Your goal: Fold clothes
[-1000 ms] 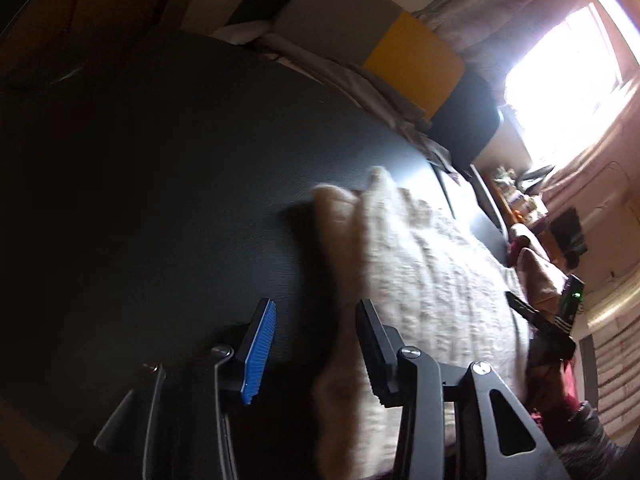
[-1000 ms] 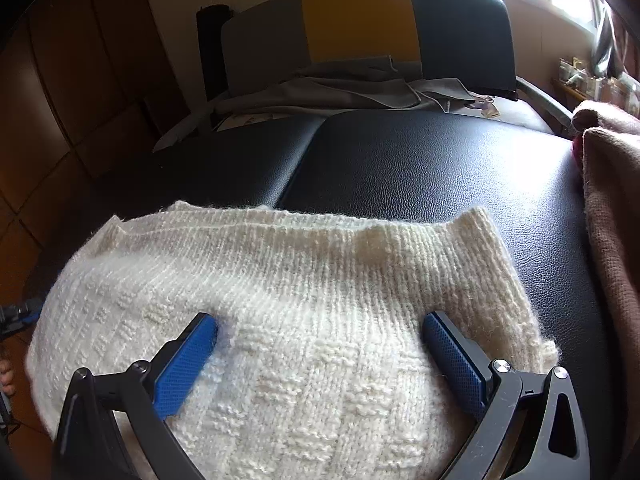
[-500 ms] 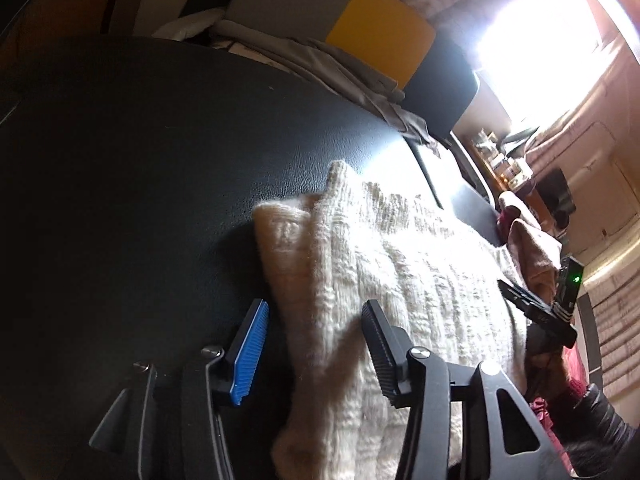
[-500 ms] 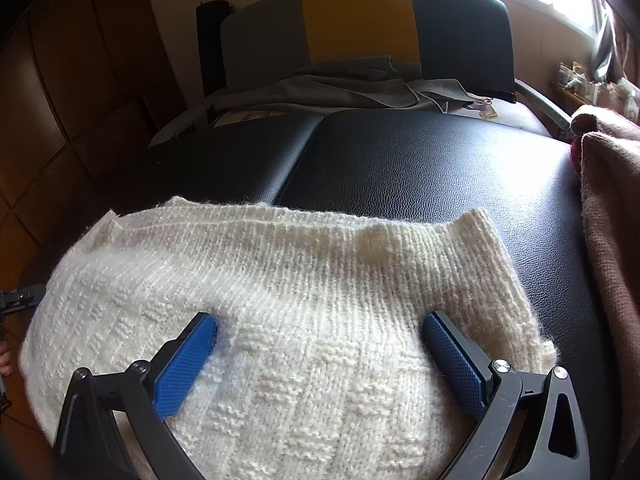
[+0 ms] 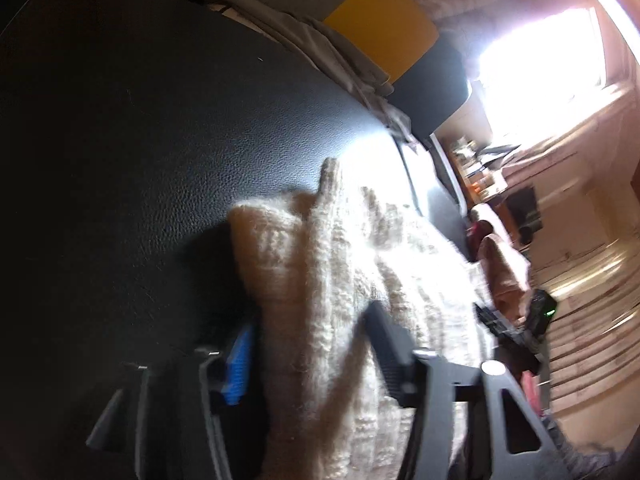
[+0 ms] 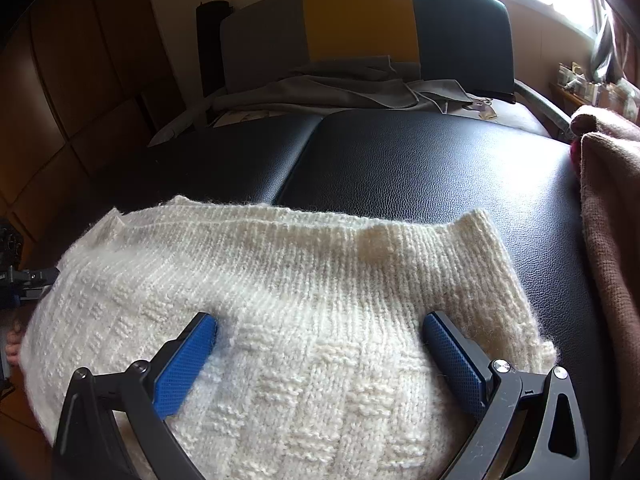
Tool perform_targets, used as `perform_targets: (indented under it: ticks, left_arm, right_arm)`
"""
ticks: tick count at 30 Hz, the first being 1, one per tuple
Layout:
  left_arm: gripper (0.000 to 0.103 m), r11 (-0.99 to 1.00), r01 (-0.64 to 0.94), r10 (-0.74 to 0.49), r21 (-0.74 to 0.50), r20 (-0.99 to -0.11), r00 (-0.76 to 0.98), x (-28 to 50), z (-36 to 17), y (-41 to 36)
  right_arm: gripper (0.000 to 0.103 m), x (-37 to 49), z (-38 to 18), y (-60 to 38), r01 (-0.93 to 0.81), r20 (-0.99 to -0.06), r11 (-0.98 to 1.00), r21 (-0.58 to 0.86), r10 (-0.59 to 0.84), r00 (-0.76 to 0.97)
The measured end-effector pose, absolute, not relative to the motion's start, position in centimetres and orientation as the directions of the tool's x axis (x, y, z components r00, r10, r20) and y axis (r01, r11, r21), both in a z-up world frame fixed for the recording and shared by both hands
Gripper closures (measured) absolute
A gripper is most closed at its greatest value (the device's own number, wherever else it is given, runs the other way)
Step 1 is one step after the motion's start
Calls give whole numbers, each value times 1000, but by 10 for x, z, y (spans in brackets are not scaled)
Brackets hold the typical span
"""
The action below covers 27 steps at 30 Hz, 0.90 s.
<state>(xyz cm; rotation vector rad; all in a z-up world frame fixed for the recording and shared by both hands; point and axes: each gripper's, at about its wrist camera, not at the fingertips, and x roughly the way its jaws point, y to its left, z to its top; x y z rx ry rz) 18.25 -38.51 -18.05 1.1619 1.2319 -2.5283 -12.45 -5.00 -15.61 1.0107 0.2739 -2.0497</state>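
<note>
Black padded bench, split by a seam down the middle, carrying everything; grey cloth heaped along its far edge, brown knit draped over its right edge

Cream knitted sweater spread flat across the near part of the bench, ribbed hem lying toward the seam, left side bunched into a raised fold at the left edge

Right gripper spread wide over the middle of the sweater, pads resting down on the knit near either side, nothing pinched between them; looks to be pinning the cloth in place

Left gripper at the left edge of the sweater, jaws closing, the bunched fold of knit standing between them, blue pad on the outer side; picture blurred, so no telling whether the pads press yet; counted as not yet gripping

Likely step: pinching the left side to carry it over toward the middle

Worth doing: taking a deep bite through both layers before lifting, since loose fluffy knit slips and stretches; keeping the right gripper pressed down as anchor; lifting low and laying the edge straight along the ribbing

Risk: catching one layer only and dragging the whole sweater toward the bench's left edge
</note>
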Motion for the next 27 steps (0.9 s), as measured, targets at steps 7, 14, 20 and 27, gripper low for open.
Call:
perform_targets:
  ticks: [7, 14, 20, 27]
  left_arm:
    - [83, -657, 445, 168, -609, -693, -701, 173, -175, -382]
    - [86, -662, 480, 141, -575, -725, -674, 163, -167, -386]
    - [81, -739, 483, 107, -469, -790, -603, 149, -160, -381]
    - [38, -802, 495, 61, -334, -870, -489, 134, -159, -380]
  right_arm:
    - [0, -124, -155, -49, 751, -737, -641, 160, -584, -341]
    - [0, -119, -149, -50, 764, -751, -622, 170, -584, -308]
    - [0, -106, -121, -32, 885, -765, -424, 193, -629, -135]
    - [0, -94, -105, 14, 950, -822, -228, 213, -568, 48]
